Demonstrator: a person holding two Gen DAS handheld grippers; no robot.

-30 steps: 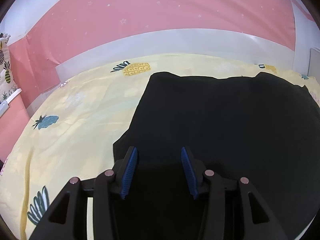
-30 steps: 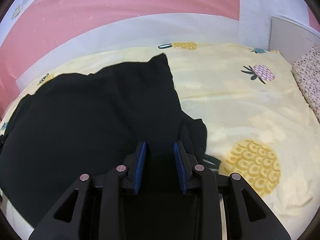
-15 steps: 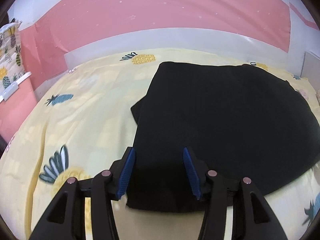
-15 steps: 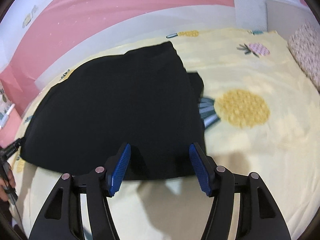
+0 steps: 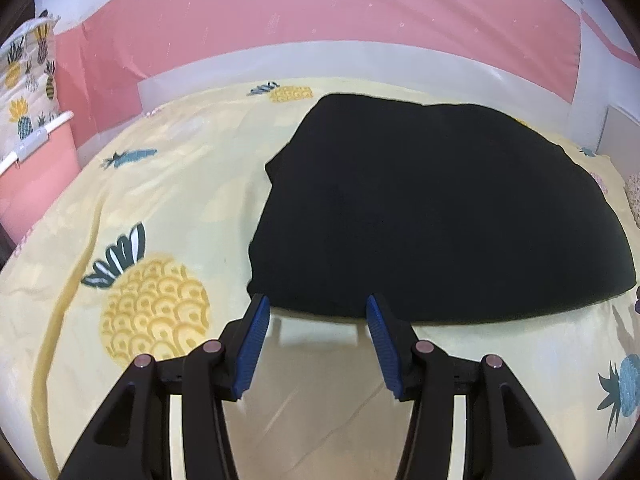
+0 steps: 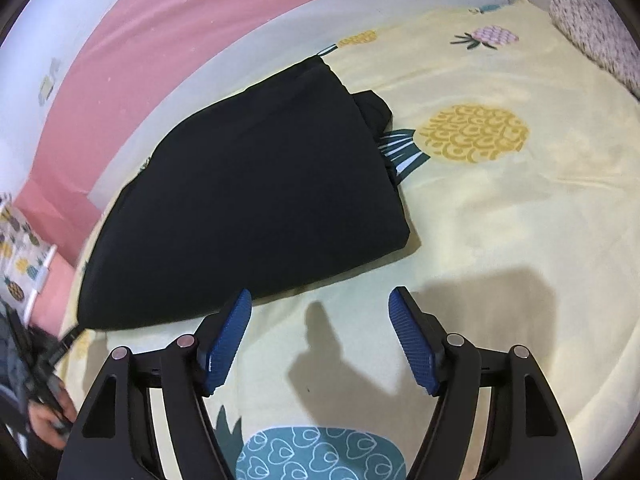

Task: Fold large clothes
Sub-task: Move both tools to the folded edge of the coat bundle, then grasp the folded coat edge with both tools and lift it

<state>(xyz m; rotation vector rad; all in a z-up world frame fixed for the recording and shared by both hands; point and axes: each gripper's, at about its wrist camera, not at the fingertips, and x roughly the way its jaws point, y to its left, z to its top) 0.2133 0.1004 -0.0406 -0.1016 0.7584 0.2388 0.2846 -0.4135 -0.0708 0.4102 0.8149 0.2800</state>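
A black garment lies folded flat on the yellow pineapple-print bed sheet. In the left wrist view my left gripper stands open just short of the garment's near edge, nothing between its blue pads. The right wrist view shows the same black garment with a sleeve or inner layer poking out at its right side. My right gripper hovers over bare sheet in front of the near edge; its jaws are opening and hold nothing.
A pink and white wall runs behind the bed. A patterned pillow lies at the far right corner. A pineapple-print cloth hangs at the left. A person's hand shows at the lower left of the right wrist view.
Both grippers drew back off the black garment toward the near side of the bed and now sit over bare sheet. The right jaws widened and let the fabric go; the garment lies folded.
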